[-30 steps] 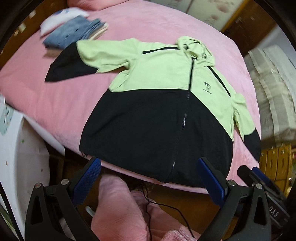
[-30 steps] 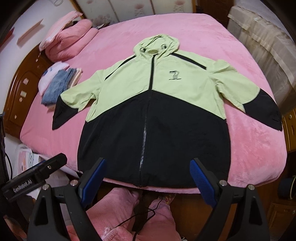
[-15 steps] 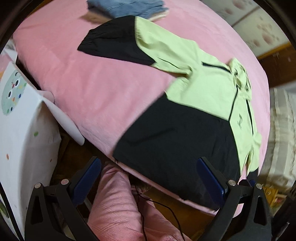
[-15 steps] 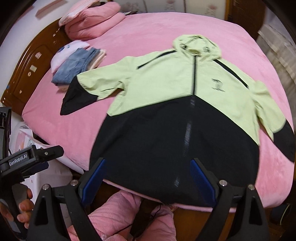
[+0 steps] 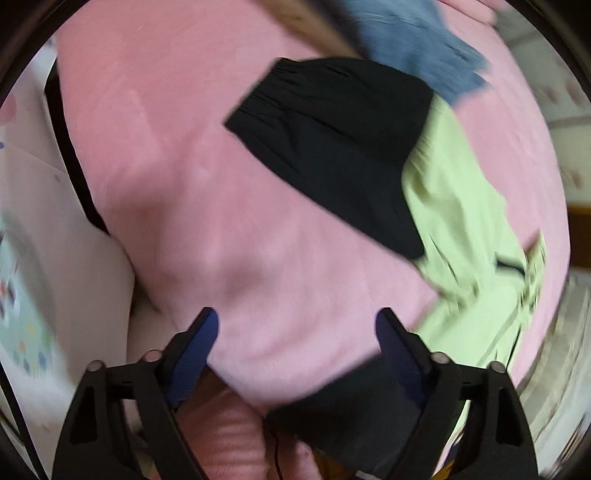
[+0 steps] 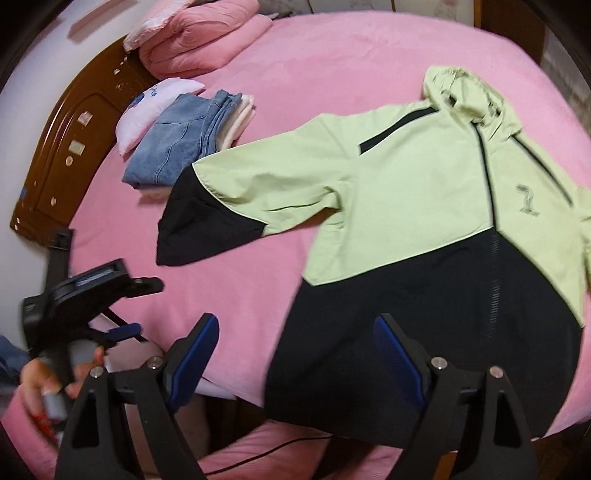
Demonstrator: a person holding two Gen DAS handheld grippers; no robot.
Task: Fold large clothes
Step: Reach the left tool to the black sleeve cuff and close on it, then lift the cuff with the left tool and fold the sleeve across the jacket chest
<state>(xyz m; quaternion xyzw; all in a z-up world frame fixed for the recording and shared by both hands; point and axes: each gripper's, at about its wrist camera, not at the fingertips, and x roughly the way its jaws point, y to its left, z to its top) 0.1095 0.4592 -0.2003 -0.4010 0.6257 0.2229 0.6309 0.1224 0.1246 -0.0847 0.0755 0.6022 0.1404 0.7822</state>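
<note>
A hooded jacket, lime green above and black below, lies spread flat and zipped on the pink bed. Its left sleeve ends in a black cuff that points toward the headboard. In the left wrist view that black cuff lies ahead of my left gripper. The left jaws are closing and only bare bedspread shows between them. A hand holds the left gripper off the bed's near left corner. My right gripper stands open over the bed's near edge, just left of the black hem.
Folded jeans on pale clothes sit beside the cuff, with a white pillow behind them. A folded pink quilt lies by the wooden headboard. A white patterned surface stands left of the bed.
Both grippers swept left along the bed's near edge, from the hem toward the left sleeve. The left one dropped closer, rolled, and its jaws narrowed. The jacket has not moved.
</note>
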